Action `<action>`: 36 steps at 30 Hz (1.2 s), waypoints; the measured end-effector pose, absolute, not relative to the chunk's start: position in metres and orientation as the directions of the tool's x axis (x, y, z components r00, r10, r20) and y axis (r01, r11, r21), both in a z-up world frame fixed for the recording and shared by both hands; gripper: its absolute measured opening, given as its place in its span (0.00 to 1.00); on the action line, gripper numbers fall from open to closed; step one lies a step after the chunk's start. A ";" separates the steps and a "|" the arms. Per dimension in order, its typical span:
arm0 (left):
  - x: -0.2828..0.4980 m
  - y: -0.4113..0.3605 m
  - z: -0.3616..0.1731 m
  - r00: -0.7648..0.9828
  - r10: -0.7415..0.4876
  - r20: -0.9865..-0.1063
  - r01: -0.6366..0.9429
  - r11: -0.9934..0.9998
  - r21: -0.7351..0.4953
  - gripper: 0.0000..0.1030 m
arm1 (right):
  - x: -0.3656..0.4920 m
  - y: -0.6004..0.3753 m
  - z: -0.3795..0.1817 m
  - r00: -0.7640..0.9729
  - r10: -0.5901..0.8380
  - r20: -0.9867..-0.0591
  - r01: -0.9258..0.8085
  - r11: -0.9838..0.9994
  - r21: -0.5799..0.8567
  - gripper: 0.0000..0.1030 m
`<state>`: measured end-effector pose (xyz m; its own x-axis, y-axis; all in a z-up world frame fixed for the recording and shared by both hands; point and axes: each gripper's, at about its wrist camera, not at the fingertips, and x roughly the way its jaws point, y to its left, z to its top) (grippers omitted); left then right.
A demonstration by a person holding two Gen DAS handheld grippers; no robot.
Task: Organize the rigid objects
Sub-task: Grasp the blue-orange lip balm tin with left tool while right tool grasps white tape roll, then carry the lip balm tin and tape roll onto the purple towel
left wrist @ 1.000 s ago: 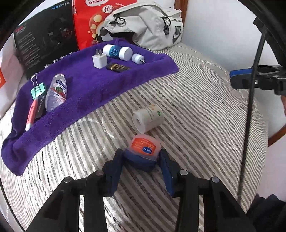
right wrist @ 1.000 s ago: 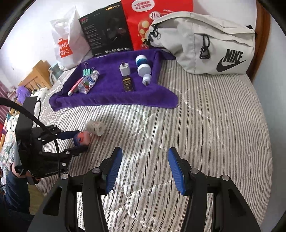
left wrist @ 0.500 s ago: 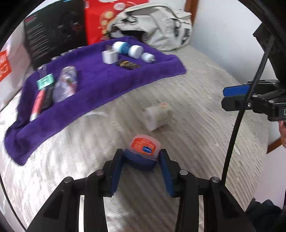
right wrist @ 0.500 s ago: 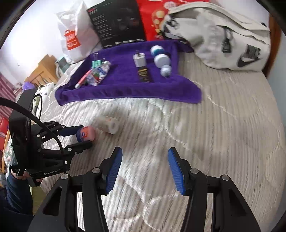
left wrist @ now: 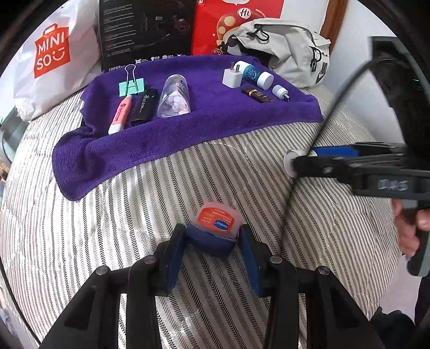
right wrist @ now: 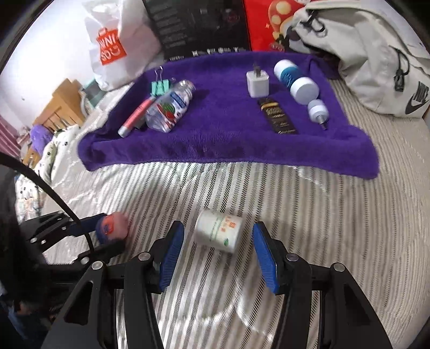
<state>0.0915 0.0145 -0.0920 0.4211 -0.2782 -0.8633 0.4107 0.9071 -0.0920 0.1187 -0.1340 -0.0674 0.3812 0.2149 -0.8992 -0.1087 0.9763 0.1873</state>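
Left gripper [left wrist: 212, 243] clenched on a small petroleum-jelly jar [left wrist: 216, 224] — orange-pink label up, dark blue lid toward the camera, held just above the striped bedspread [left wrist: 134, 220]. Seen from the right wrist as a blurred pink-and-blue blob between dark fingers at the left edge.

Right gripper [right wrist: 218, 248] released, blue pads spread wide to either side of a white jar [right wrist: 219, 234] lying on its side on the stripes, open space left between pads and jar. Contact with the bedspread likely, though blur makes it hard to confirm. In the left wrist view only the jar's white end showing past the gripper's fingers.

Farther back, a purple towel [right wrist: 228, 145] spread over the bed. On its left part: mint binder clip [left wrist: 131, 85], pink highlighter [left wrist: 120, 115], black flat pouch [left wrist: 143, 107], clear bottle [left wrist: 174, 97] on its side. On its right part: white charger plug [right wrist: 257, 83], blue-and-white tube [right wrist: 295, 80], dark patterned stick [right wrist: 278, 119], small white capped vial [right wrist: 318, 112].

Behind the towel — white Miniso bag [left wrist: 51, 57], black box [left wrist: 145, 29], red bag [left wrist: 236, 24], grey Nike bag [right wrist: 376, 53].
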 end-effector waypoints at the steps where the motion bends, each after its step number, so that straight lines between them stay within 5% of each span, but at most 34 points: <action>1: 0.091 0.014 -0.092 0.424 -0.279 -0.862 0.410 0.907 -0.092 0.38 | 0.118 -0.134 -0.069 0.390 0.198 -0.899 -0.109 0.980 0.168 0.42; 5: 0.092 0.017 -0.092 0.423 -0.293 -0.857 0.411 0.905 -0.106 0.38 | 0.114 -0.147 -0.067 0.391 0.178 -0.903 -0.118 0.983 0.142 0.31; 17: 0.093 0.018 -0.091 0.429 -0.294 -0.854 0.385 0.915 -0.121 0.38 | 0.112 -0.162 -0.069 0.406 0.093 -0.909 -0.138 0.990 0.040 0.31; 26: 0.091 0.011 -0.091 0.448 -0.247 -0.859 0.388 0.920 -0.063 0.38 | 0.112 -0.166 -0.068 0.407 0.128 -0.905 -0.150 0.986 0.072 0.31; 36: 0.101 0.029 -0.080 0.412 -0.280 -0.867 0.329 0.933 -0.145 0.37 | 0.105 -0.181 -0.052 0.396 0.218 -0.892 -0.156 0.973 0.169 0.30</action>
